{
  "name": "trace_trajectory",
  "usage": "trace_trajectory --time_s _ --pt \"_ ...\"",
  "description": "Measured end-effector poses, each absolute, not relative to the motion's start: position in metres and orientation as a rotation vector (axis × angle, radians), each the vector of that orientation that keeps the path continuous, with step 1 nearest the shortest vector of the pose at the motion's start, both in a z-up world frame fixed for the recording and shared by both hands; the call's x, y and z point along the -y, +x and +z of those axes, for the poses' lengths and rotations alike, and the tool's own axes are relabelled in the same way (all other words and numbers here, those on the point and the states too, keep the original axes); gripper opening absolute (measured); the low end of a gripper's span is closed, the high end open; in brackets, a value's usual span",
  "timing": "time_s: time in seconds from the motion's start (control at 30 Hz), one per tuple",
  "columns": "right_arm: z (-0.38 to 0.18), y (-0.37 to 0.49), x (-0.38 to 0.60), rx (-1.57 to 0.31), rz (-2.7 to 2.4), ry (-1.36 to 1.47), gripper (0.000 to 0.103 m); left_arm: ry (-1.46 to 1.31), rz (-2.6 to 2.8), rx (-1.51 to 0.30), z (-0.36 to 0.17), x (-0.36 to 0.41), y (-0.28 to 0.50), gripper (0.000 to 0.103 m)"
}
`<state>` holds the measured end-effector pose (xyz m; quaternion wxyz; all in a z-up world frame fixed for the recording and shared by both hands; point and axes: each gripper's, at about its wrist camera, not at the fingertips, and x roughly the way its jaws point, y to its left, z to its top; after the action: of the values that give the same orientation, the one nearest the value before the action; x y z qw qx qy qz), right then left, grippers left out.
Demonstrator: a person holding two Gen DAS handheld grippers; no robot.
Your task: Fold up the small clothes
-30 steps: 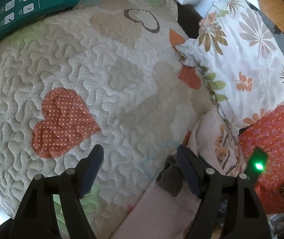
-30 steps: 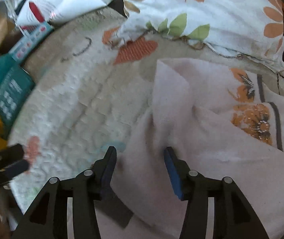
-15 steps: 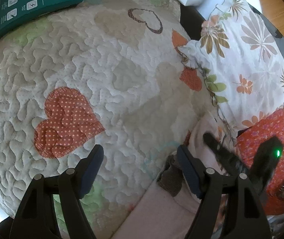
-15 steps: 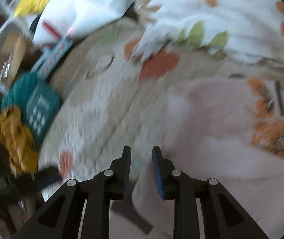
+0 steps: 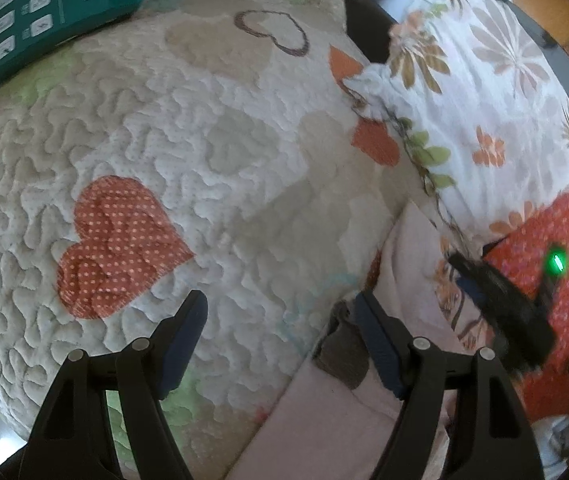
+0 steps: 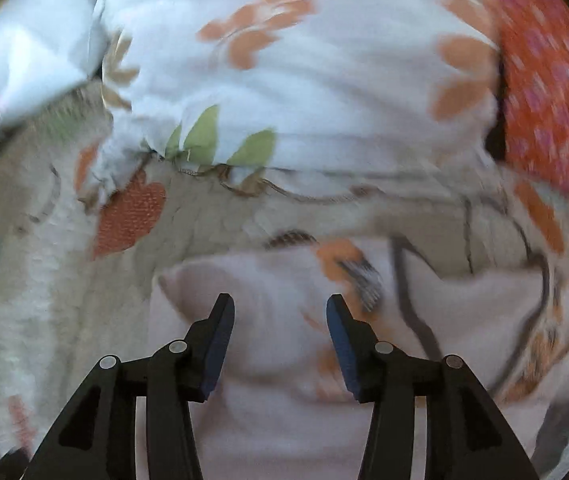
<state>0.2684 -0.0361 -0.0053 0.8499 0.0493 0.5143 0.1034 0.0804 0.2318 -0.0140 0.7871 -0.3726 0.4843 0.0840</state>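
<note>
A small pale pink garment [image 6: 284, 344] with orange flowers and dark lines lies on the quilted bed cover [image 5: 212, 128]. My right gripper [image 6: 280, 332] is open and empty, its fingers just above the garment's upper fold; this view is blurred. In the left wrist view the garment [image 5: 404, 264] lies at the lower right, with a grey patch [image 5: 340, 348] on its edge. My left gripper [image 5: 280, 320] is open and empty above the quilt, its right finger [image 5: 372, 340] over the garment's edge. The right gripper shows as a dark shape with a green light [image 5: 512, 304].
A white floral pillow [image 5: 476, 92] lies at the right, also in the right wrist view [image 6: 284, 80]. A red flowered cloth [image 5: 548, 280] sits beyond the garment. A green package [image 5: 52, 12] lies at the quilt's far left. The quilt edge drops off at the lower left.
My right gripper closed to a narrow gap, then opened wide again, and swung right toward the pillow and the garment's upper fold. My left gripper has barely moved.
</note>
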Motion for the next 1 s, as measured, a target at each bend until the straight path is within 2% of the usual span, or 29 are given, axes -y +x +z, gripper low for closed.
trace_trajectory --time_s 0.13,0.23,0.37,0.5,0.83,1.0 --pt "0.002 0.208 0.121 -1.136 0.268 0.257 0.055 -0.782 0.14 -1.068 -0.015 -0.222 0.082 0.075" --pt "0.009 0.155 0.193 -1.118 0.2 0.313 0.061 -0.746 0.128 -1.072 -0.014 -0.213 0.082 0.075" --pt "0.018 0.086 0.289 -1.095 0.033 0.359 0.064 -0.629 0.113 -1.073 -0.008 -0.195 0.079 0.075" --pt "0.004 0.032 0.35 -1.113 -0.077 0.447 0.065 -0.501 0.105 -1.066 -0.006 -0.177 0.067 0.075" --pt "-0.046 -0.056 0.359 -1.084 -0.041 0.653 0.065 -0.451 0.053 -1.013 -0.01 -0.166 0.005 0.075" --pt "-0.057 -0.076 0.358 -1.023 -0.033 0.675 0.065 -0.482 0.01 -1.076 -0.03 -0.162 -0.03 0.075"
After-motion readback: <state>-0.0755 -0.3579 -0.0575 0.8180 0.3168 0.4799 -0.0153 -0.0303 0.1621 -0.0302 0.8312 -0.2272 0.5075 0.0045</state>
